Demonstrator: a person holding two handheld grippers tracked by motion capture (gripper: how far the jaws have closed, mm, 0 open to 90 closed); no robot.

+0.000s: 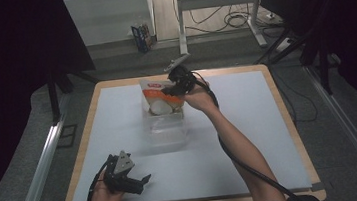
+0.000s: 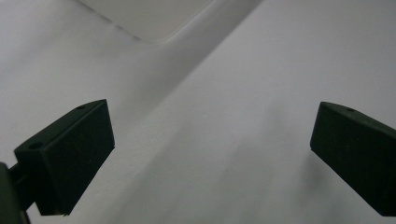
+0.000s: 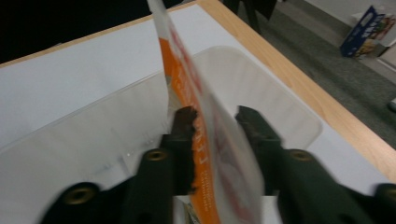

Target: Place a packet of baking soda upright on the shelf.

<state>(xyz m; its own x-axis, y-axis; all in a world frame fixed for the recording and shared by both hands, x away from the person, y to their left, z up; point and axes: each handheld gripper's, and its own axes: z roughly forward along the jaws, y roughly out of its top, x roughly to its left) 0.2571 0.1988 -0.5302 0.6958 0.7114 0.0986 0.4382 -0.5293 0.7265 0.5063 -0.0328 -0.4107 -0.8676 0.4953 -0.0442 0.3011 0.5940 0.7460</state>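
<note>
Gripping orange-white packet (image 1: pixel 162 98) above clear tub (image 1: pixel 167 130): right gripper (image 1: pixel 179 86); left gripper (image 1: pixel 135 181) near tub, fingers wide, empty.

A tub (image 1: pixel 165 130) sits on the table (image 1: pixel 251 138), ahead of the left gripper (image 1: pixel 142 179) and well apart from it. The right gripper (image 1: pixel 177 88) is over the tub's far end, its jaws on either side of a pouch (image 1: pixel 158 98) that stands in the tub. A box (image 1: pixel 142 36) stands on the floor beyond the table.
</note>
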